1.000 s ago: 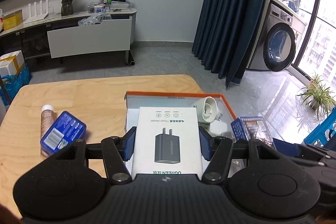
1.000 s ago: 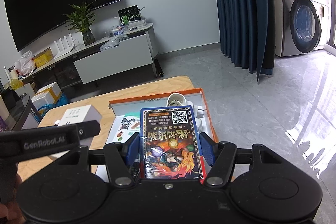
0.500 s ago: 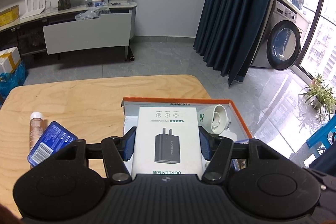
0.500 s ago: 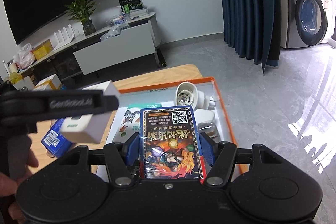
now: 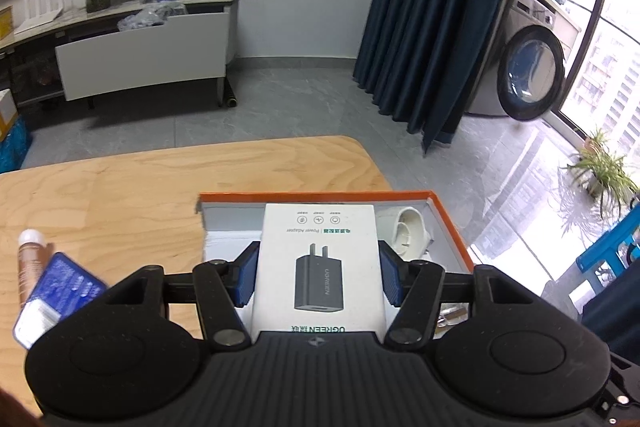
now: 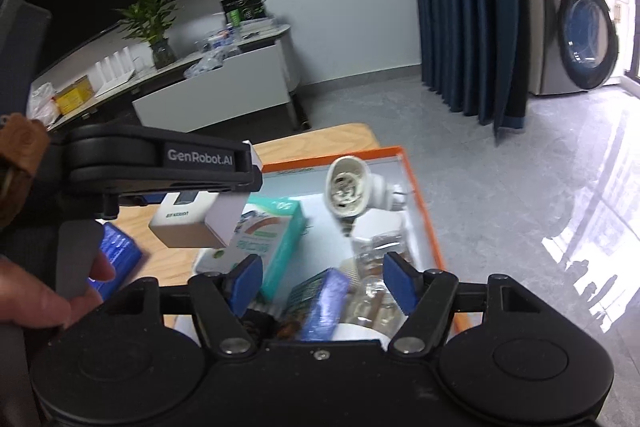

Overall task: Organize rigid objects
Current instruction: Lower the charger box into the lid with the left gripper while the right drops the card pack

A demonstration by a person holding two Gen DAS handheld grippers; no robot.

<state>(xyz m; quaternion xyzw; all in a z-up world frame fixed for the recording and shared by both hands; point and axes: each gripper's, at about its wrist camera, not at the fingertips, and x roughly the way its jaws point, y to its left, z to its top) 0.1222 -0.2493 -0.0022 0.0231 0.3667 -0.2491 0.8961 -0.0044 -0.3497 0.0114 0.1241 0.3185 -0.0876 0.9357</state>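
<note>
- Right gripper (image 6: 322, 285): jaws opening, blue pads clear of the card pack (image 6: 320, 307), which half a second ago sat clamped upright between them; pack now tipped and blurred, dropping between the parted pads into the orange-rimmed box (image 6: 424, 211).
- Left gripper (image 5: 317, 277): closed on the white charger box (image 5: 318, 267), pads pressed to both long sides, grip unchanged over the last second.
- Seen from right wrist view: charger box now hanging over the left part of the orange-rimmed box, above the teal carton (image 6: 276, 247); a second ago over bare table (image 5: 120, 187) further left.
- Already in the box: white socket adapter (image 6: 352, 187) at far right, clear plastic items (image 6: 376, 267) near the right wall.
- Left outside on table: blue tin (image 5: 60, 299), small brown bottle (image 5: 30, 267) just beside it.
- Reading: card pack release under way, so one more item counted as stowed once settled; charger box judged next to go in.
- Risk: box crowded; charger box likely to land on teal carton rather than flat.
</note>
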